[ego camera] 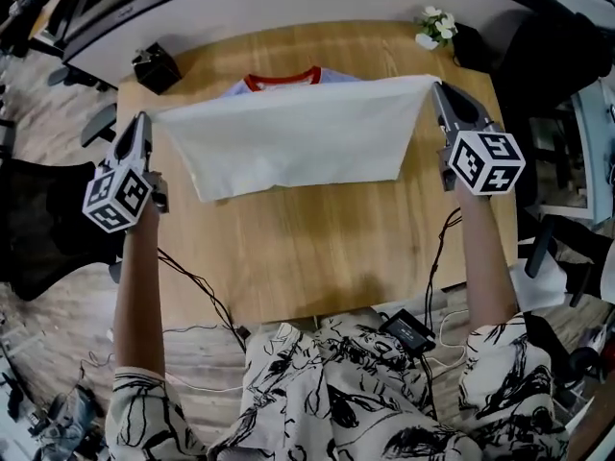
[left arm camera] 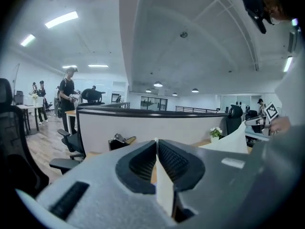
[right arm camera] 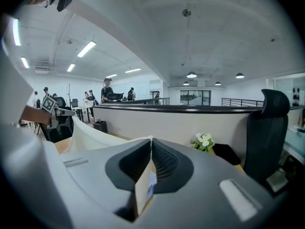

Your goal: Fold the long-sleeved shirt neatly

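A: Two hand-held grippers up in the head view, then?

B: Yes: left hand-held gripper (ego camera: 144,116) and right hand-held gripper (ego camera: 438,87), each clamped shut on one corner of the long-sleeved shirt (ego camera: 298,142). Pale cloth stretched wide between them, held above the wooden surface (ego camera: 327,257), lower edge drooping toward it. Red collar (ego camera: 282,79) lying flat on the surface just behind the raised part. White flowers (ego camera: 434,25) at the far right corner.

A: And in the left gripper view?

B: Jaws pressed together on a thin fold of the shirt (left arm camera: 164,194), no gap left. More of the shirt running off to the right, toward the other hand. Flowers (left arm camera: 215,132) beyond, by the far edge of the surface.

A: Right gripper view?

B: Jaws closed tight on a pinch of the shirt (right arm camera: 143,190), the rest sweeping away to the left. Flowers (right arm camera: 203,140) just right of the jaws, black chair (right arm camera: 267,128) further right.
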The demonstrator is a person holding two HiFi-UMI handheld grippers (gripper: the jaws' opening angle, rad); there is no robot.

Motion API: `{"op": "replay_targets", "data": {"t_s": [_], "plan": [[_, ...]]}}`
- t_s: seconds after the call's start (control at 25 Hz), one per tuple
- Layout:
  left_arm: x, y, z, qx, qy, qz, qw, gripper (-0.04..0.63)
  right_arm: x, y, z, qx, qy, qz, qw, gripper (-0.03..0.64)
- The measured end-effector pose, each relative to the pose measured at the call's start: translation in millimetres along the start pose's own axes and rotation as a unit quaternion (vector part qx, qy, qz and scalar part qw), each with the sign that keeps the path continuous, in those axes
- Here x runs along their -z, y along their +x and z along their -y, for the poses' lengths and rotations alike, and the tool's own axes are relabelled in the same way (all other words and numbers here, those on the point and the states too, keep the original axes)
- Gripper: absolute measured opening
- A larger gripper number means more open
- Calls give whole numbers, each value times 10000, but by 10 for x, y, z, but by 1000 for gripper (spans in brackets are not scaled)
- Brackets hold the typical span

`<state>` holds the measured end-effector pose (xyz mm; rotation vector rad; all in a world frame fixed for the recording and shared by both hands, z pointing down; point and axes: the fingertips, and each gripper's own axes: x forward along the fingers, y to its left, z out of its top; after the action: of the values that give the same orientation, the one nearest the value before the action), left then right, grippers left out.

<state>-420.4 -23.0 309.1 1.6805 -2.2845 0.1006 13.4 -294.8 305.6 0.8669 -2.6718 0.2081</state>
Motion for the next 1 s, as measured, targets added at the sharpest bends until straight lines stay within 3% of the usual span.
{"op": "replay_targets", "data": {"t_s": [0.4, 0.64, 1.0], "plan": [[955, 1278, -458, 380, 256, -1080, 9931, 23, 965, 1238, 301, 296, 89, -1009, 9944, 20], [1476, 1791, -612, 329, 308, -1848, 9817, 25, 1540, 1791, 438, 309, 170, -1848, 9821, 20], [1866, 2100, -697, 445, 623, -2276, 9707, 42, 1975, 2186, 562, 357, -24, -2487, 9679, 28]]}}
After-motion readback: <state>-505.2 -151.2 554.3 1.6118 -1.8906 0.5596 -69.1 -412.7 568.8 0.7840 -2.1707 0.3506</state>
